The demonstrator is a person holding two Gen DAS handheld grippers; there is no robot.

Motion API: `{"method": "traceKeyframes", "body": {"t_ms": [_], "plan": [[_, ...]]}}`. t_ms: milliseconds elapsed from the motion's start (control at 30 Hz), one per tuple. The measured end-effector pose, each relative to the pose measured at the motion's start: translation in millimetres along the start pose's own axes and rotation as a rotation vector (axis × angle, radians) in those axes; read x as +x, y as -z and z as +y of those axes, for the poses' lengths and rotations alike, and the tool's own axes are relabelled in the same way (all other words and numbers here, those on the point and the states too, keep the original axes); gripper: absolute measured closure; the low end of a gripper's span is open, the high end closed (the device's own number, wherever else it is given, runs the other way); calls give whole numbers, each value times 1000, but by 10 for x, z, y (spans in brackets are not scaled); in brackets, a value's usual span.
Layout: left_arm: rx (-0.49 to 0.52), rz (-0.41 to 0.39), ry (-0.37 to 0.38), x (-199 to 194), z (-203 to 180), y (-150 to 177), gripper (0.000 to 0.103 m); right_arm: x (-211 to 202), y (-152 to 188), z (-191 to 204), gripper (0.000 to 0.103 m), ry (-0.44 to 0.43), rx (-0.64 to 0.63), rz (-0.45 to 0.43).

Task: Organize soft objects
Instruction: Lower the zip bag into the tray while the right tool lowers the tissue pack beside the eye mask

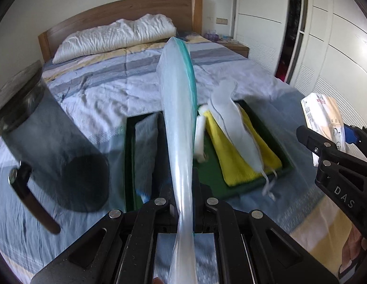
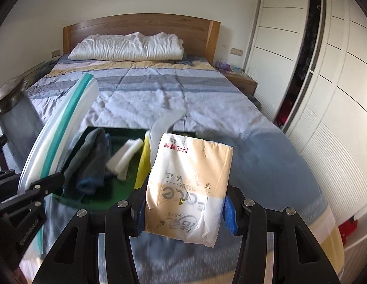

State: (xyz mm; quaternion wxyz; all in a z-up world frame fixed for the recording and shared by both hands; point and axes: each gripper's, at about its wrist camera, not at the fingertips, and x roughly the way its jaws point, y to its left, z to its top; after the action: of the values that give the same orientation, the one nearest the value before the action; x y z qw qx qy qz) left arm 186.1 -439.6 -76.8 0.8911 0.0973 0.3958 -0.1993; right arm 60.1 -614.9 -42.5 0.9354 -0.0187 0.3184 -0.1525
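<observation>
My left gripper [image 1: 183, 203] is shut on the edge of a clear zip bag [image 1: 177, 99] with a teal seal, which stands up in front of the lens. The same zip bag [image 2: 62, 127] shows at the left of the right wrist view. My right gripper [image 2: 184, 209] is shut on a white and beige tissue pack [image 2: 190, 189], its blue pads pressing both sides. Below both lies a green tray [image 1: 211, 182] on the bed, holding a yellow cloth [image 1: 233, 156], a pale grey cloth [image 1: 230, 123], a white roll [image 1: 200, 139] and a grey-blue towel [image 2: 91, 161].
The bed [image 2: 183, 99] has a striped blue quilt and a white pillow [image 2: 129, 47] against a wooden headboard. A dark cylindrical bin [image 1: 53, 151] stands at the left. White wardrobe doors [image 2: 337, 94] line the right, and a bedside table [image 2: 240, 80] stands by the headboard.
</observation>
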Motion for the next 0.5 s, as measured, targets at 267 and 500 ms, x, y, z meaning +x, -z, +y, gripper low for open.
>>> {"method": "traceKeyframes", "body": {"t_ms": [267,500], "plan": [[-15,-8,-29,286,65,-174,100,574,-276,154,53,1,-41,-1],[-26,10,-49,489,94,-195,100,819,-375,268,53,-21,-66,-1]]}}
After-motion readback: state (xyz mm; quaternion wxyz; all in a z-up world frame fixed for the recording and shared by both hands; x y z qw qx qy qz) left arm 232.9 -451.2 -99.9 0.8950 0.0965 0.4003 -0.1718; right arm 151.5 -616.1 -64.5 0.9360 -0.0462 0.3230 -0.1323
